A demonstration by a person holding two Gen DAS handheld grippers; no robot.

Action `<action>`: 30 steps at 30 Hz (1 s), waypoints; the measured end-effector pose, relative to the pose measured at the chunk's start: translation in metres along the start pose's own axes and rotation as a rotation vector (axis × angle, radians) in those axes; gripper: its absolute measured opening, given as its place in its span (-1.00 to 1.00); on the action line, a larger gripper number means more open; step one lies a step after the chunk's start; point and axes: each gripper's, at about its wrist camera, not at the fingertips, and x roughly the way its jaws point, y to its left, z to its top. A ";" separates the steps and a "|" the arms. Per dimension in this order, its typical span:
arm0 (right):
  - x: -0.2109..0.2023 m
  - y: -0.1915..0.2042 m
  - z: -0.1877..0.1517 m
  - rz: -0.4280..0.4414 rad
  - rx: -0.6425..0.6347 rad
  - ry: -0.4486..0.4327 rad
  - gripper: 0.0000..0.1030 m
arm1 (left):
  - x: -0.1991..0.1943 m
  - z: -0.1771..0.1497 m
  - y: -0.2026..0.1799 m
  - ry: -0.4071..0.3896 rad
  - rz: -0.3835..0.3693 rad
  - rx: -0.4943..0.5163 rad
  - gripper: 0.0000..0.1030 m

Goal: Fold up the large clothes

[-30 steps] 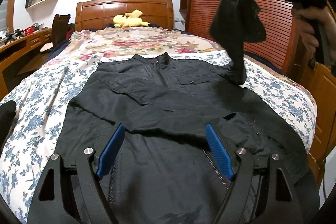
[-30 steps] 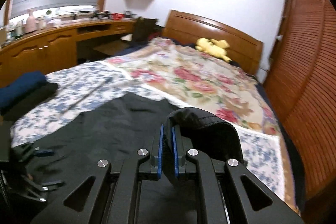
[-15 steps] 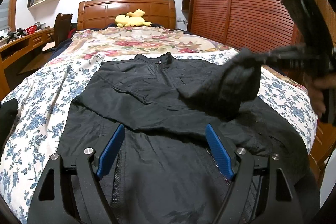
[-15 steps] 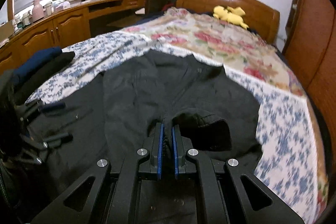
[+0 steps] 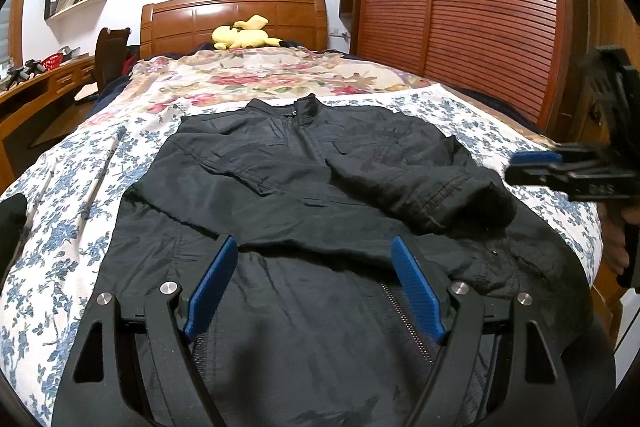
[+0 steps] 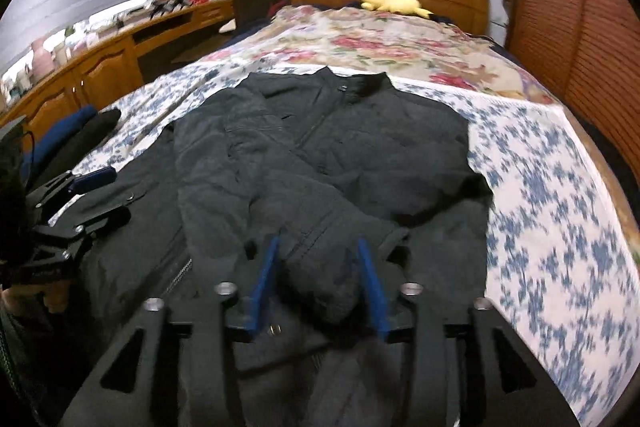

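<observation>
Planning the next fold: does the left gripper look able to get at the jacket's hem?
Probably yes. The left gripper is open, right over the jacket, with nothing between its fingers and the cloth. The hem itself is out of view.

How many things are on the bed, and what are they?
Black jacket: 1
Yellow stuffed toy: 1
Flowery blankets: 2, one with red flowers and one with blue flowers
Dark folded clothes at the bed's edge: 2, as far as I can tell
Total: 6
</observation>
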 end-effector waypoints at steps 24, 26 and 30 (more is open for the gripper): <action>0.004 -0.047 -0.068 -0.083 0.136 -0.026 -0.01 | 0.027 0.034 -0.116 0.064 -0.120 0.182 0.19; 0.001 -0.055 -0.072 -0.088 0.156 -0.032 0.00 | 0.032 0.044 -0.127 0.076 -0.140 0.190 0.18; 0.000 -0.067 -0.080 -0.064 0.198 -0.012 -0.01 | 0.044 0.067 -0.153 0.101 -0.178 0.216 0.18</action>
